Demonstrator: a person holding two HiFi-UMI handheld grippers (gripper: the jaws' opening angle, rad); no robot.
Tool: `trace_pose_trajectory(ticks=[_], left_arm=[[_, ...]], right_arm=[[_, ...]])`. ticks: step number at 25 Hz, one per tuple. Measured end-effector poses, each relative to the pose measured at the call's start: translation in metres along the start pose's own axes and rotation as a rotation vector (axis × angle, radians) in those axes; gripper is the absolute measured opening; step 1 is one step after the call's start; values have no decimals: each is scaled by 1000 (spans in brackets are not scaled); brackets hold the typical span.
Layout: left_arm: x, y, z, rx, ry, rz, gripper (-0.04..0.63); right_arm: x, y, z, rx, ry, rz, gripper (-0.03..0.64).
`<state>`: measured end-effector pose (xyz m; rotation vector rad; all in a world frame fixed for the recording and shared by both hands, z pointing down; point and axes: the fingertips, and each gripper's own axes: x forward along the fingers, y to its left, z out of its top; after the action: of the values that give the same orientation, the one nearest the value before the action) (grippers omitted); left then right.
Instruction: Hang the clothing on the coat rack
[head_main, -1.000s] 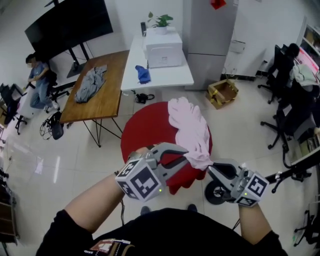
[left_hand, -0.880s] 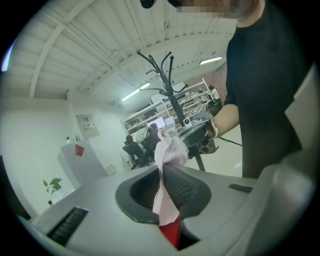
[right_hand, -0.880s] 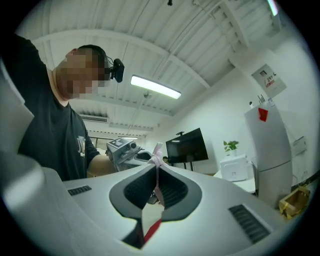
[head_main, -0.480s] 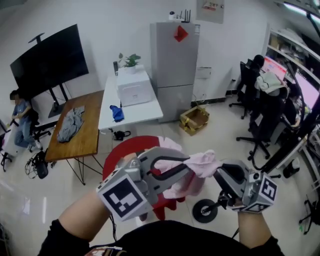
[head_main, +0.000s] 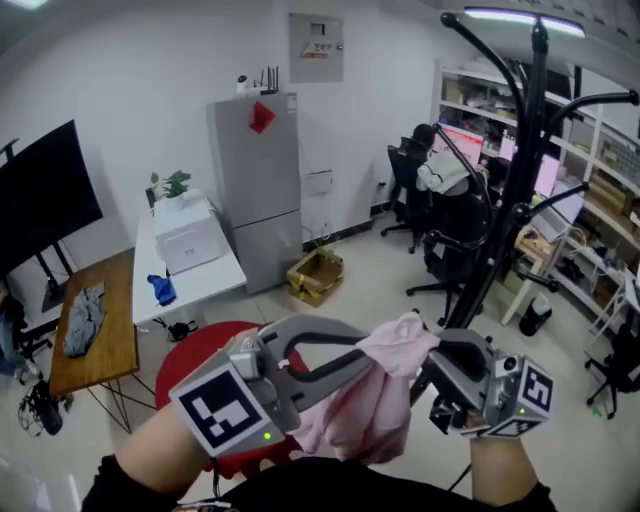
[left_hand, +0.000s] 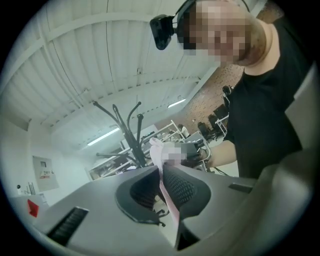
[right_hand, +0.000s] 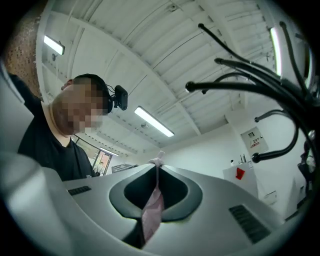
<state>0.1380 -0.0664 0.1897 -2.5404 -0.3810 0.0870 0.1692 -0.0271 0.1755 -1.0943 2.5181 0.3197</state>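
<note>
Pinching the top edge of the pink garment (head_main: 360, 415), the left gripper (head_main: 378, 347) has its jaws drawn narrow on a thin fold of the cloth. The garment hangs bunched below both grippers, above a round red table (head_main: 192, 355). The right gripper (head_main: 424, 362), just beside the left, squeezes another strip of the same fabric. The black coat rack (head_main: 522, 190) rises behind the right gripper, its hooks curving out overhead.
</note>
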Motion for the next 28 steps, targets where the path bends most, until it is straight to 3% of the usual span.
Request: trace_pose_trajectory(ticks=[7, 15, 28], left_arm=[[64, 2, 60, 80, -106, -12, 17], [80, 27, 116, 155, -210, 33, 17], [94, 56, 112, 171, -210, 48, 17]], right_arm=[[-43, -6, 73, -119, -12, -16, 15], [-36, -5, 131, -211, -53, 31, 16], [-32, -42, 141, -190, -39, -43, 17]])
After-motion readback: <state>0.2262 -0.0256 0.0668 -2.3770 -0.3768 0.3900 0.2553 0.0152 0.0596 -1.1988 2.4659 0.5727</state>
